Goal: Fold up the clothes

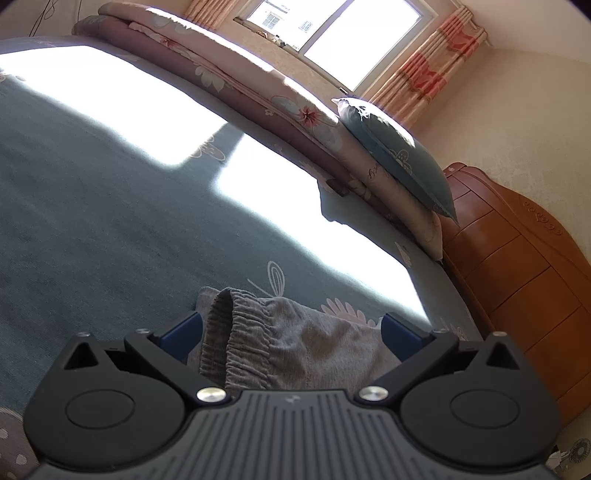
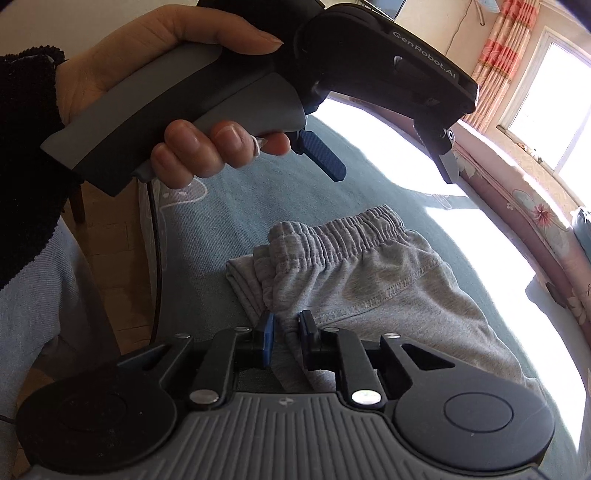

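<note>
Where the grey sweatpants point(image 2: 354, 280) lie on the blue-green bedspread point(image 2: 229, 206), they sit in a layered bundle: gathered elastic waistband point(image 2: 343, 232) on the far side from the right gripper point(image 2: 287, 332), a second layer of cloth showing under the near-left edge, one leg running off to the right of the fingers.

Handling, judged: soft cotton knit, light, limp. No stiffness to hold a line; any lifted edge will sag and drag the layer beneath. Not slippery, not fragile. The waistband is the thickest, firmest part and the best hold; hems and stitched seams next. A pinch on single flat cloth risks picking up one layer only.

Right gripper: fingers narrowly apart, a fold of grey cloth standing in the gap at the near edge of the bundle. Whether the pads actually bear on it cannot be told.

Left gripper point(image 1: 291, 328): fingers wide apart, waistband point(image 1: 236, 339) and cloth lying between them, nearer the left finger, neither pad touching it as far as shows. In the right wrist view a hand point(image 2: 155, 92) holds that gripper above the bundle.

Stage: the bundle fits either a half-made fold or a finished one being tidied.

Beyond: rolled floral quilt point(image 1: 229, 77) past the fingertips, a pillow point(image 1: 395, 155), wooden headboard point(image 1: 517, 258) to the right, bright window point(image 1: 343, 33).
</note>
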`<state>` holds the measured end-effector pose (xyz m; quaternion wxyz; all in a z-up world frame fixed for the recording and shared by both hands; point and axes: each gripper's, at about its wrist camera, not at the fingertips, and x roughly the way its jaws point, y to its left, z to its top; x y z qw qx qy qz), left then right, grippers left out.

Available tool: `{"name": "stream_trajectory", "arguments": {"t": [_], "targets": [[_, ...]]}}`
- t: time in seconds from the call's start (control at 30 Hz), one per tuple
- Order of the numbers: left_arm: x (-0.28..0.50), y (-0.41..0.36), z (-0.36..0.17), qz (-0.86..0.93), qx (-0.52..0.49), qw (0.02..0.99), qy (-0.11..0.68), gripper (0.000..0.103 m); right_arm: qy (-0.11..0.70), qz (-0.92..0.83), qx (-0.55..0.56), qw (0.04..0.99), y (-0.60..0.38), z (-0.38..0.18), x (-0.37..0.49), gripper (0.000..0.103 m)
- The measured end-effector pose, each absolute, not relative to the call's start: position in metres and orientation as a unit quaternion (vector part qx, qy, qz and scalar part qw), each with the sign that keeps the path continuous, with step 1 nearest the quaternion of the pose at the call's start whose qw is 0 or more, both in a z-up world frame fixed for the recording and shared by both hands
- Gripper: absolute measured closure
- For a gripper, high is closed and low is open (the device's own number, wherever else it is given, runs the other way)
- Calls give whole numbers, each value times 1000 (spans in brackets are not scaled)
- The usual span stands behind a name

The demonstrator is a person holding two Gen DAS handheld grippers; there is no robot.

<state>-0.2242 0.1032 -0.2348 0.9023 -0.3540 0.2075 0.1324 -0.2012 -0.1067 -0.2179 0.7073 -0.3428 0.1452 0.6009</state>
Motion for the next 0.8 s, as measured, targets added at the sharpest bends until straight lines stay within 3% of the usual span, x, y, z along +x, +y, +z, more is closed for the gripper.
{"name": "stream_trajectory", "arguments": {"t": [0.17,0.33,0.43,0.53,0.63,0.8], "targets": [[-226,107,-236,136,-364,899,203,1,135,596,-302,732,-102,-201,-193,74],[-228,112,-235,136,-371,897,198,1,173,561,-285,758,-73,-218,-175,67],[-230,115,-235,138,-375,896,194,1,198,594,-275,730,-71,-215,-169,75],[-232,120,-236,140,-381,894,191,1,184,608,-228,738,-76,-191,-153,67],[-231,121,-238,141,-384,892,193,1,170,540,-241,788,-62,-184,-131,67],[-230,124,-240,139,-387,890,197,1,222,501,-246,799,-35,-209,-99,67]]}}
